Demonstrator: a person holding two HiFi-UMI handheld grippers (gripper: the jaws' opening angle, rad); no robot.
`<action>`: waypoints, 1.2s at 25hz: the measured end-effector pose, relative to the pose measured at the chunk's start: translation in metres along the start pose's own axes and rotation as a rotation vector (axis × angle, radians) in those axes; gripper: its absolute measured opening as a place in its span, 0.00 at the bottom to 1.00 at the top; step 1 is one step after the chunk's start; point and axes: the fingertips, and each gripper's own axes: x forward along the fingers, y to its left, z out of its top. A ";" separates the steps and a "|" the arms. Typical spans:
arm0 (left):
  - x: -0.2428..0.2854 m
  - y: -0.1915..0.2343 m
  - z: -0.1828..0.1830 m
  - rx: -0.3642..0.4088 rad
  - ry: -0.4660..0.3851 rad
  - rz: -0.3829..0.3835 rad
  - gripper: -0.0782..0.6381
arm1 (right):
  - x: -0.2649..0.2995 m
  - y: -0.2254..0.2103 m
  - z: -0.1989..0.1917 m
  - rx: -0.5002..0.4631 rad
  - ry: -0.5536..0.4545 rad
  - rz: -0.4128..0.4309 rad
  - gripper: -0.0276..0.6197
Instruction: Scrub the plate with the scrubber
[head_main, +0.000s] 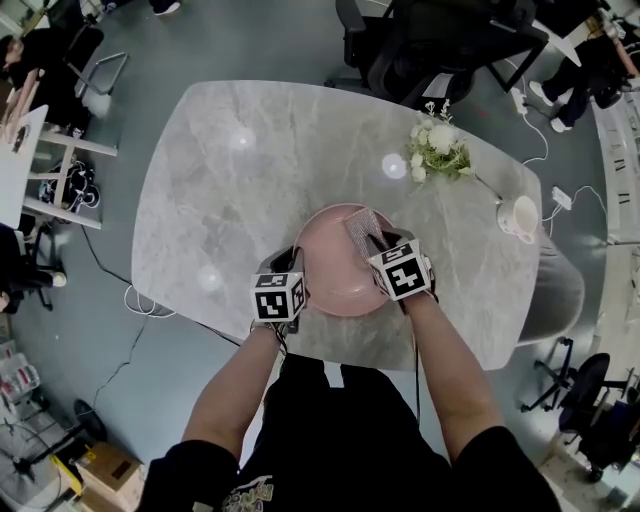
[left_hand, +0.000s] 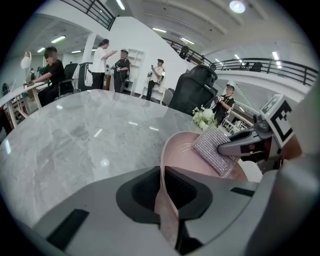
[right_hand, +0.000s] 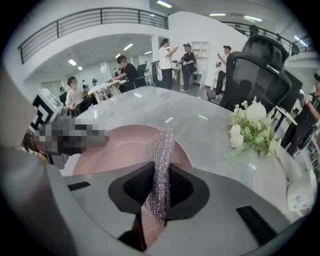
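I pinch the pink plate's (head_main: 335, 275) rim in my left gripper (head_main: 291, 262) to steady it on the table (head_main: 230, 190) while my right gripper (head_main: 384, 241) clamps the scrubber (head_main: 362, 228) over its face.

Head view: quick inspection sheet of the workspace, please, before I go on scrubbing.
Surface: grey marble-look table.
Job's things: pink plate at the near edge; silver scrubber over its right side.
Clutter: white flowers and white cup, right of the plate.
Grippers: left gripper shut on plate rim; right gripper shut on scrubber.
Cables: dark cable on floor, left.
Surroundings: black chair; people beyond.
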 end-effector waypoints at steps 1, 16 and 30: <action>-0.002 0.000 0.003 0.017 -0.012 0.008 0.16 | -0.005 0.000 0.002 0.030 -0.029 0.018 0.16; -0.093 -0.040 0.039 0.126 -0.251 0.134 0.14 | -0.115 0.002 0.009 0.142 -0.384 0.213 0.16; -0.233 -0.158 0.034 0.125 -0.489 0.018 0.13 | -0.230 0.037 -0.009 0.022 -0.551 0.298 0.16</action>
